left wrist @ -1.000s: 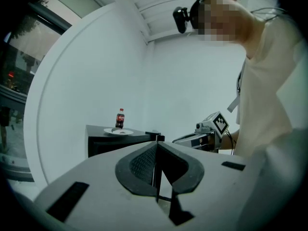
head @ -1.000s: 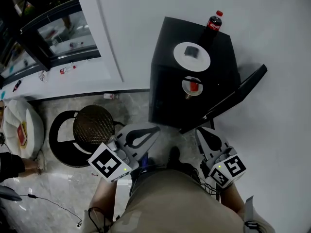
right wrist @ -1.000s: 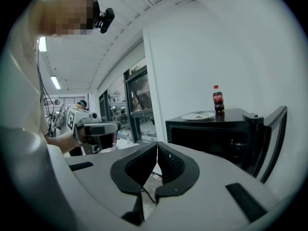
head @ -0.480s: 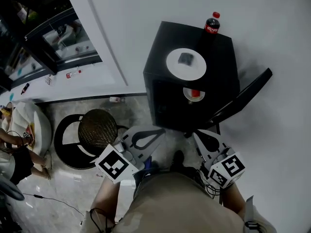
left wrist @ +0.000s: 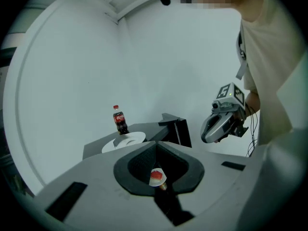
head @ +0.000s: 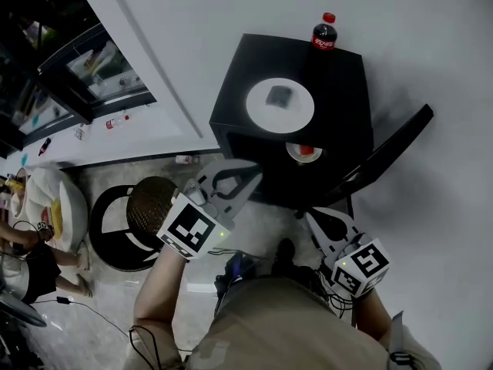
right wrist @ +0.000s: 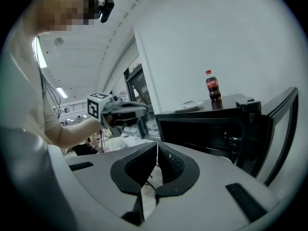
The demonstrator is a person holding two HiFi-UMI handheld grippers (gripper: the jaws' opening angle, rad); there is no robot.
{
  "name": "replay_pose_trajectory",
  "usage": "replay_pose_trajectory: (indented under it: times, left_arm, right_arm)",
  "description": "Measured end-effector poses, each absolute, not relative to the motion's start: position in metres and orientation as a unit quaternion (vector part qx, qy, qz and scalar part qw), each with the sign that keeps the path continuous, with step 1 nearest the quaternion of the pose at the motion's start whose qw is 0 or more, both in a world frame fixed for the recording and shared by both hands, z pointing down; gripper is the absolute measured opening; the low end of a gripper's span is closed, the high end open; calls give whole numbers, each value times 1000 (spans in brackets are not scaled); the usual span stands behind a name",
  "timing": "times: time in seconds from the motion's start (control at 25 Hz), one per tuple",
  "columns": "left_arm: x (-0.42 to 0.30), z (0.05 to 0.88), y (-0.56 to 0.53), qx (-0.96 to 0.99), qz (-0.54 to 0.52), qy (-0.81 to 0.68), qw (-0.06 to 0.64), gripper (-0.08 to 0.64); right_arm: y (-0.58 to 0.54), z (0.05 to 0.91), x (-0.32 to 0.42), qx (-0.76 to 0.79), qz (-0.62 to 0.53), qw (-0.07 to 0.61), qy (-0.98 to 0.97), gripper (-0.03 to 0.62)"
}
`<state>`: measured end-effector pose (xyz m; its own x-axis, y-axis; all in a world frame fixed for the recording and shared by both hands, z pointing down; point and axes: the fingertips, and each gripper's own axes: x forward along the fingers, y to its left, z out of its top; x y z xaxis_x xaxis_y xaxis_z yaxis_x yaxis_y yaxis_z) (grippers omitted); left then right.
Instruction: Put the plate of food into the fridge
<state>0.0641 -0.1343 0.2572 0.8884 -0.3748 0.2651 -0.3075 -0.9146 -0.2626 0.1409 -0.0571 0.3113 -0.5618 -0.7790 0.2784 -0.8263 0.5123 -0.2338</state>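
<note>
Left gripper point(head: 248, 174) has advanced toward the fridge point(head: 339, 83), jaws together and empty; right gripper point(head: 311, 215) likewise closed. Plate of food point(head: 304, 152) sits inside the open fridge, at 12 o'clock from the right gripper.

The fridge point(head: 343, 83) is black; at twelve o'clock on its top the dark bottle point(head: 324, 35) has a red cap and label; the plate point(head: 258, 106) is white, its food point(head: 279, 95) grey; left gripper point(head: 253, 169) and right gripper point(head: 311, 214) are grey, cubes patterned black-and-white.
</note>
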Motion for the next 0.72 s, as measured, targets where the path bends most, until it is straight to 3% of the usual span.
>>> replay_pose_trajectory:
  times: [0.2,0.28,0.72]
  left_arm:
    - [81,258,-161,-955,-188,176,148,21]
    - [88,264,-169,-948,-215,168,162,202]
    - [110,300,-213,-866,-374,146,298,245]
  right_arm:
    - [-58,315,156,467,179,69,-863,21]
    - [-59,316,161,470,183,69,-861,21]
    - [-61,320,160,467,184,81,-861,21]
